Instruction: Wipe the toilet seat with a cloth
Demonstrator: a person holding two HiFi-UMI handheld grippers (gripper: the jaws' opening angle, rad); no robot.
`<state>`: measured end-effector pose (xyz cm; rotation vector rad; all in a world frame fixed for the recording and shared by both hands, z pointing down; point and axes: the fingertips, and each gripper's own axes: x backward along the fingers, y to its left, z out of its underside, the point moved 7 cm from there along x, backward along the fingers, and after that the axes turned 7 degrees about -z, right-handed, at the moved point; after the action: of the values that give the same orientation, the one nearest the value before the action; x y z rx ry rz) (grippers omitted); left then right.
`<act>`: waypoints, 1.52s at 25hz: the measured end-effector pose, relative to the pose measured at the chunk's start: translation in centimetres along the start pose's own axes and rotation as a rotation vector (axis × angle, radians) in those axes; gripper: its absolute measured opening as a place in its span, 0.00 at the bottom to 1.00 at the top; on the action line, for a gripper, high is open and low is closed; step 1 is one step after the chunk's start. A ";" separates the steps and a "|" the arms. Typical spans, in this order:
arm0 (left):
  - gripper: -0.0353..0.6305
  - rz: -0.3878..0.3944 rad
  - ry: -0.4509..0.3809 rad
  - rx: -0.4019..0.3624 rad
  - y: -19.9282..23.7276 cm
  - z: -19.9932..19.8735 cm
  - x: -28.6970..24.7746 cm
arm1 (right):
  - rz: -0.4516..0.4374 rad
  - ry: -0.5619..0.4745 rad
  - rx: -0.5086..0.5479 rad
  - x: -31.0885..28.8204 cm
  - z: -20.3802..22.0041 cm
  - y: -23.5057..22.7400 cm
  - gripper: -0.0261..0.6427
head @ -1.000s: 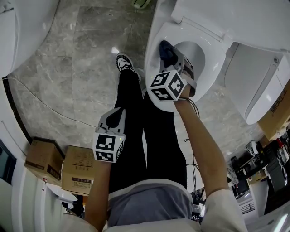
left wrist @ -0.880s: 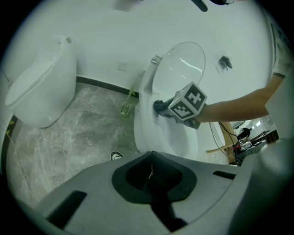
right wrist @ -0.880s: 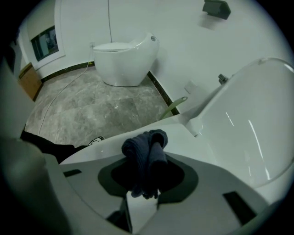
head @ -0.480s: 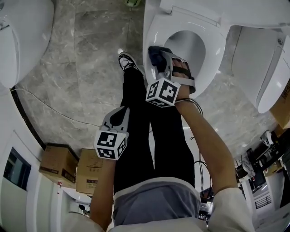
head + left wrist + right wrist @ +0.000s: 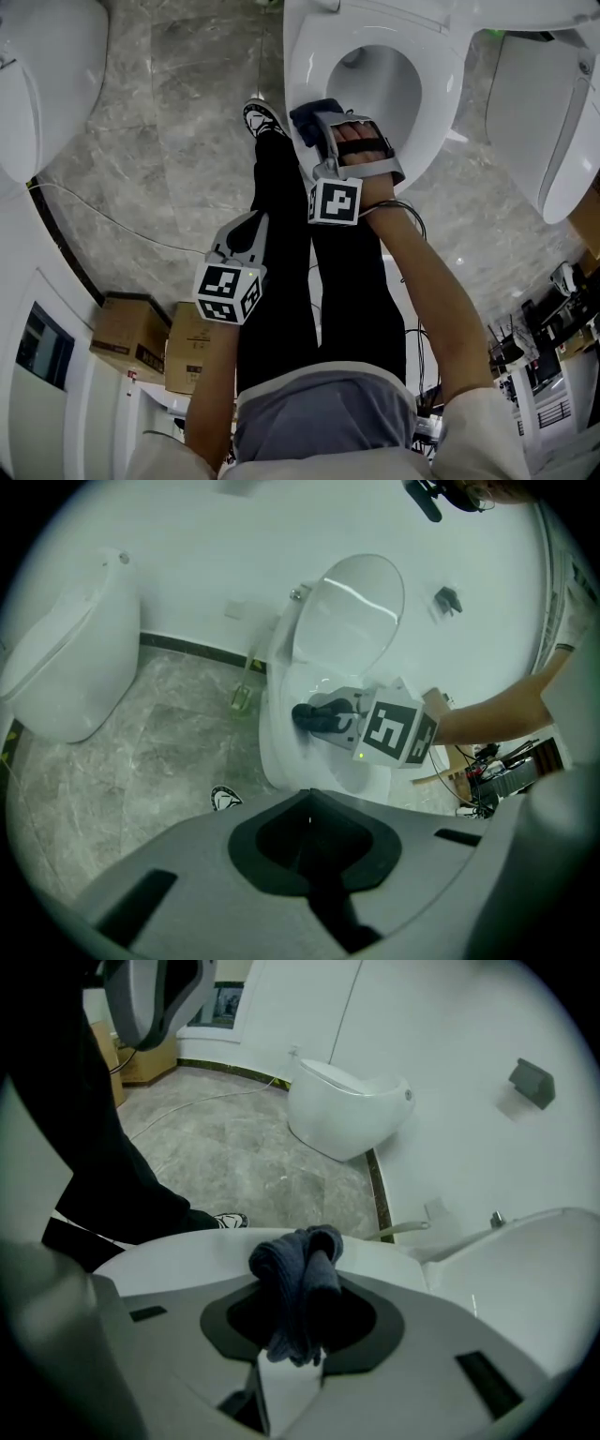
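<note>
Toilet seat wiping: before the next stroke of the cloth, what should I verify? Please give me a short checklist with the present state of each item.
1. Cloth gripped in the right tongs: ok, bunched between them.
2. Cloth on the toilet seat: ok, it appears to press on the rim nearest the person.
3. Lid raised, out of the path: ok.
4. Left tongs out of the way: ok, shut, empty and held back from the toilet.
5. Person's shoe away from the seat: ok, on the floor beside the bowl.
6. Seat already clean where wiped: cannot tell.
</note>
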<state>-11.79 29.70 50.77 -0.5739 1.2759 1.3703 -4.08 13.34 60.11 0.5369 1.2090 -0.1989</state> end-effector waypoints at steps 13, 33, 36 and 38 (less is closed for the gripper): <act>0.07 -0.007 0.040 0.034 -0.7 1.1 -0.2 | -0.052 -0.090 0.081 2.1 -0.3 4.6 0.20; 0.07 -0.010 0.068 -0.017 -4.7 0.5 -1.9 | -0.123 -0.133 0.044 5.6 2.7 12.5 0.20; 0.07 -0.011 0.082 -0.031 -5.4 0.4 -2.2 | -0.125 -0.135 0.037 6.1 3.5 13.5 0.20; 0.07 -0.011 0.092 -0.042 -5.9 0.3 -2.4 | -0.126 -0.136 0.023 6.4 4.0 14.0 0.20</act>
<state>-5.68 27.84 50.88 -0.6783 1.3181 1.3782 7.45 24.25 59.16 0.4603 1.1094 -0.3512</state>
